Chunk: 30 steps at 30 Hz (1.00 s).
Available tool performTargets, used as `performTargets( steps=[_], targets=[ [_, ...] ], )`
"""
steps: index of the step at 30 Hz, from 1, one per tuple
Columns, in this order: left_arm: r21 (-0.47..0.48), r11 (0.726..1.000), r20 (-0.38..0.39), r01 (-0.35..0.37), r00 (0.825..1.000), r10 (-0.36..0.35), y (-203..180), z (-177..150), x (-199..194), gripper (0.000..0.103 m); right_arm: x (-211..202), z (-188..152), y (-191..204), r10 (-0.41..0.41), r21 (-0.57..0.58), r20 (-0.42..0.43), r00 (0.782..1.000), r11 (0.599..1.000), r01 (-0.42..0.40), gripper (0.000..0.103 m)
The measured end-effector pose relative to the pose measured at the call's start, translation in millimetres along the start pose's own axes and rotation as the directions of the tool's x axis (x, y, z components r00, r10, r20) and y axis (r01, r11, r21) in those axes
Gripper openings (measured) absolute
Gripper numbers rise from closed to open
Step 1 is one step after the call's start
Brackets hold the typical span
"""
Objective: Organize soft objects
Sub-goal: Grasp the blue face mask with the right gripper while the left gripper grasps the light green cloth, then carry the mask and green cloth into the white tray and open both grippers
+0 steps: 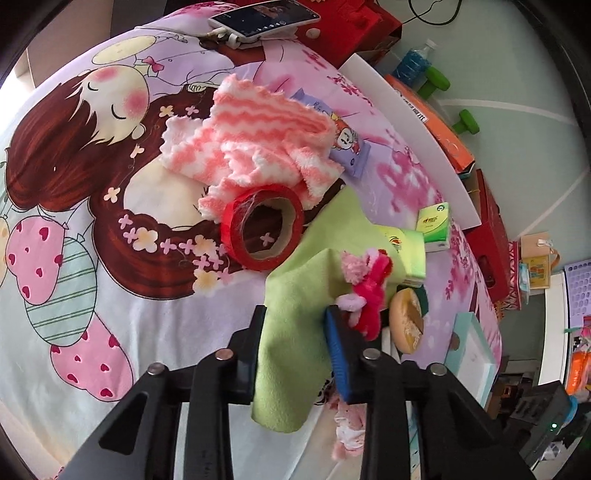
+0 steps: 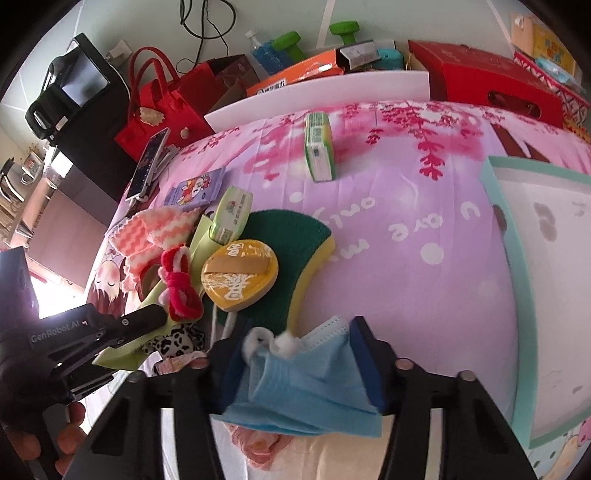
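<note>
My left gripper point(image 1: 295, 321) is shut on a light green cloth point(image 1: 295, 295), which drapes between its fingers over the bed; it also shows in the right wrist view point(image 2: 144, 321). A red and pink fuzzy hair tie point(image 1: 369, 291) lies on the cloth by the right finger point(image 1: 338, 343). My right gripper point(image 2: 295, 332) is shut on a blue face mask point(image 2: 295, 384) low over the bed. A pink and white striped towel point(image 1: 251, 144) lies beyond a red tape roll point(image 1: 262, 227). A green and yellow sponge point(image 2: 295, 251) sits under a round yellow puff point(image 2: 240, 275).
A cartoon bedsheet point(image 1: 92, 258) covers the bed. A teal-rimmed white box point(image 2: 546, 280) lies at the right. A tissue pack point(image 2: 319, 147), a purple packet point(image 2: 194, 190), a phone point(image 1: 264, 16), red bags point(image 2: 162, 107) and boxes line the far edge.
</note>
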<state>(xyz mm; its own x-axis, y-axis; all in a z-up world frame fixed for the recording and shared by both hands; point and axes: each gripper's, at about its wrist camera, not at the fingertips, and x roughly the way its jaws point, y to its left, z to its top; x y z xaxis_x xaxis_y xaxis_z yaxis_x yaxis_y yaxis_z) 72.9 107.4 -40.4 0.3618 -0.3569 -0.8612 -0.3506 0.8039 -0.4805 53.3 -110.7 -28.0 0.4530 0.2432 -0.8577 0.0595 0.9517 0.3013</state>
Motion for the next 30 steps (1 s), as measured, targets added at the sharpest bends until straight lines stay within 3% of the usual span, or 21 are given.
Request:
performTargets(
  steps=[5,11,17,21,27,30],
  targets=[
    [0.000,1.000,0.011,0.013,1.000,-0.013,2,0,-7,0.027,2,-2,-8,0.005,0.033,-0.015,1.000,0.999,-0.004,0.033],
    [0.008,1.000,0.008,0.011,1.000,-0.011,2,2,-11,0.027,1,-1,-17,0.004,0.061,-0.024,1.000,0.998,-0.003,0.020],
    [-0.019,1.000,0.007,0.015,1.000,-0.015,9,5,-14,0.028,-1,-2,-21,0.011,0.067,-0.034,0.999,0.998,-0.008,0.019],
    [0.012,1.000,0.048,-0.028,0.998,0.027,6,5,-24,0.028,-6,-2,-21,0.015,0.061,-0.032,0.999,0.998,-0.014,0.019],
    [0.054,0.998,0.069,-0.037,0.997,0.033,0,6,-27,0.028,-10,-2,-24,0.026,0.069,-0.031,0.999,0.997,-0.024,0.015],
    [0.059,0.998,0.055,-0.025,0.998,0.022,-2,5,-21,0.018,-14,-1,-25,0.022,0.069,-0.021,1.000,0.997,-0.020,0.013]
  ],
)
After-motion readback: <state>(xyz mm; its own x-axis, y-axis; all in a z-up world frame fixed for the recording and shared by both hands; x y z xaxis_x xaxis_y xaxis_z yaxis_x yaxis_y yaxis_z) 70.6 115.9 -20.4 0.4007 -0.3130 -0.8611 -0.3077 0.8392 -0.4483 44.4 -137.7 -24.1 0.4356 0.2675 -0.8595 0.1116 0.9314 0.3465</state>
